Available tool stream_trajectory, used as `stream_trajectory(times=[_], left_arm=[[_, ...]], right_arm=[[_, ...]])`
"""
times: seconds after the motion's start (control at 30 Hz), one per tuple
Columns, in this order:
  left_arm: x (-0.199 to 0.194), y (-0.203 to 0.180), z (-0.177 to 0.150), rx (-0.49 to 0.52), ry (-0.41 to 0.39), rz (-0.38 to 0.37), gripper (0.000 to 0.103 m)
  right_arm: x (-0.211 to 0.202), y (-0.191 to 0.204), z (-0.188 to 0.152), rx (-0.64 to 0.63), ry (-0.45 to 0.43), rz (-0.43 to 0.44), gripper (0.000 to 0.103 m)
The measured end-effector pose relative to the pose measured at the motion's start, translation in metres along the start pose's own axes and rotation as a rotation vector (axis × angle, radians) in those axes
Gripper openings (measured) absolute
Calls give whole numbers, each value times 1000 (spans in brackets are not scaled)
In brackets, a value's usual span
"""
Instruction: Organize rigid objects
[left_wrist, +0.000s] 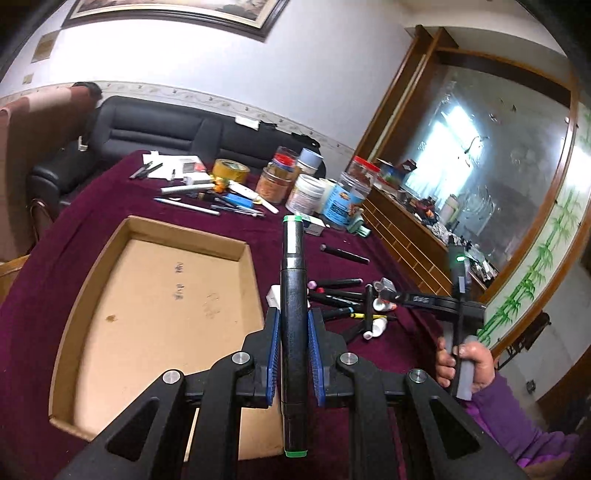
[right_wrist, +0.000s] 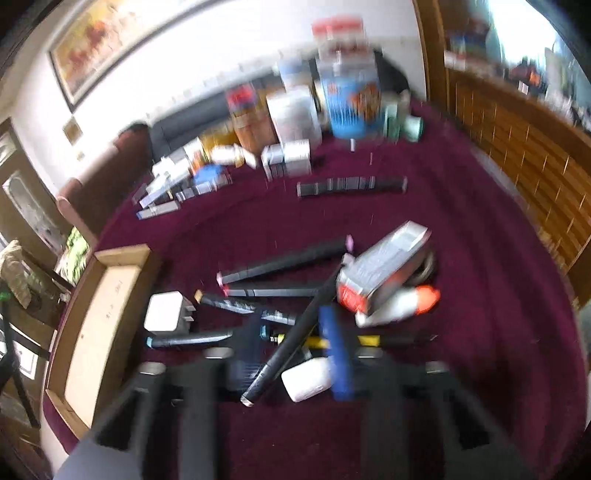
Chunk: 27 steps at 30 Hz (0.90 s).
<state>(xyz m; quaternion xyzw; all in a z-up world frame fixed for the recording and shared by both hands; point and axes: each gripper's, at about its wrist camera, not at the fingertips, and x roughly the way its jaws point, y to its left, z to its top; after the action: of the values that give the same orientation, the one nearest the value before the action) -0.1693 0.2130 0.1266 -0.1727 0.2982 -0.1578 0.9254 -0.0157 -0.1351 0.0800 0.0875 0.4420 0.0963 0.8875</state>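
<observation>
My left gripper (left_wrist: 294, 312) is shut on a black marker with green ends (left_wrist: 293, 258), held over the maroon cloth just right of an open cardboard tray (left_wrist: 184, 230). A pile of black markers (left_wrist: 340, 295) lies to the right of it. A hand in a purple sleeve (left_wrist: 461, 358) holds the right gripper above that pile. The right wrist view is blurred. There my right gripper (right_wrist: 290, 321) stands over the pile with a black marker (right_wrist: 295, 339) lying slantwise between its blue pads (right_wrist: 334, 354), gaps showing on both sides.
A white charger (right_wrist: 164, 312), a white case (right_wrist: 306, 380), a silver box (right_wrist: 384, 269) and an orange-capped bottle (right_wrist: 399, 306) lie among the markers. Jars (left_wrist: 343, 195), tape (left_wrist: 231, 170) and pens (left_wrist: 184, 205) line the table's far side. A wooden mirrored cabinet (left_wrist: 406, 229) flanks the right.
</observation>
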Motion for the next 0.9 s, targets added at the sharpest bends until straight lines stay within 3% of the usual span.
stream_trajectory(times=[0.1, 0.3, 0.5, 0.7, 0.9], left_arm=[[-10, 13, -3, -23, -11, 17, 15], [-12, 34, -8, -69, 2, 43, 15], [-8, 41, -7, -64, 16, 51, 15], [19, 55, 9, -80, 80, 81, 15], [70, 80, 31, -148, 184, 94, 15]], right_arm=[[25, 1, -1, 36, 58, -16, 22], [45, 9, -2, 28, 72, -116, 22], [32, 13, -4, 36, 47, -63, 14], [-7, 51, 0, 11, 23, 175, 15], [4, 114, 7, 15, 144, 433, 15]])
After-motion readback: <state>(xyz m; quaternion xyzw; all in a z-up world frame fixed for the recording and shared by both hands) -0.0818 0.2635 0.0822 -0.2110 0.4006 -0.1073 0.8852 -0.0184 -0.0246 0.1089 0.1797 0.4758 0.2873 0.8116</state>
